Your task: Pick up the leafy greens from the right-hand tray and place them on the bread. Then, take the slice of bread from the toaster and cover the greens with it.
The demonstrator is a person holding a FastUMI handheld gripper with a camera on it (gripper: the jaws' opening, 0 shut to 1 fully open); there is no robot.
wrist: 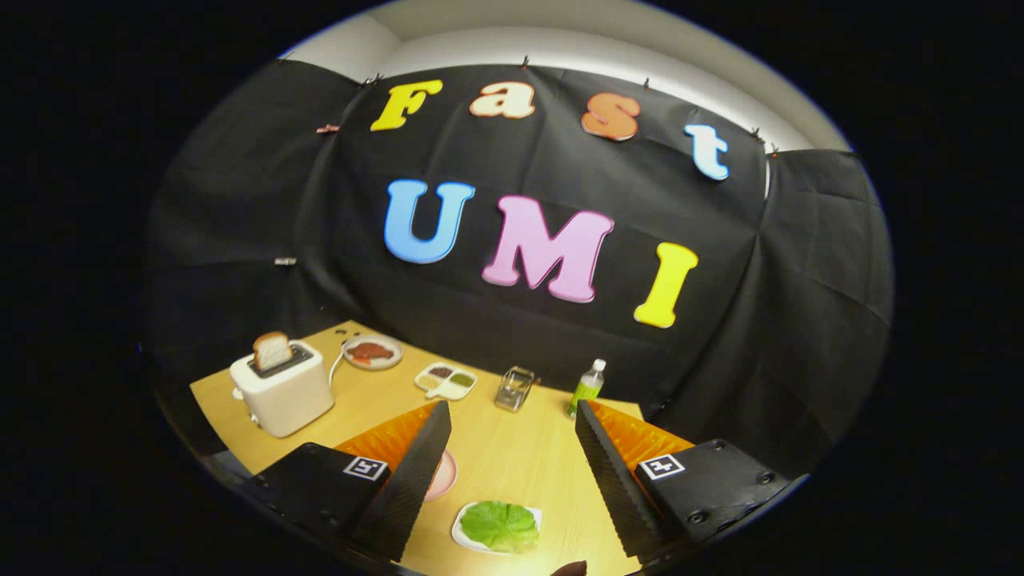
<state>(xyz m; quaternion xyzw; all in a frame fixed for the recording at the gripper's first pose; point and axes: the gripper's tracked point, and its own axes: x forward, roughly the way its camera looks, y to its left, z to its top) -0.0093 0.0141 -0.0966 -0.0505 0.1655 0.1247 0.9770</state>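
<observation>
Gripper [512, 472] wide open, nothing in it, both fingers spread w/ bare table [512, 448] showing between them. Leafy greens [501, 525] sit bottom centre of the frame, on a small white tray [464, 538], right in the gap between the fingers but low, nearer the finger bases than the tips. So the key relation: greens lie below and short of the fingertips, not ahead of them. My read, the coming move is a pull-back and dip, tips down onto the leaf. Leaf looks roughly round, slightly wider left-to-right, so no strong axis to line up on.

Pink plate [442, 474] peeks out from behind the left finger, just beside the tray; can't tell whether bread's on it, finger hides most.

Toaster [282, 388] at left of frame, well apart from the greens, bread slice [272, 350] standing up out of the slot. That's for later.

Pose: gripper held high over the table, looking across it rather than down. Farther back, a plate of something reddish [372, 352], a divided dish [446, 381], a clear container [514, 388], a green bottle [587, 387].
</observation>
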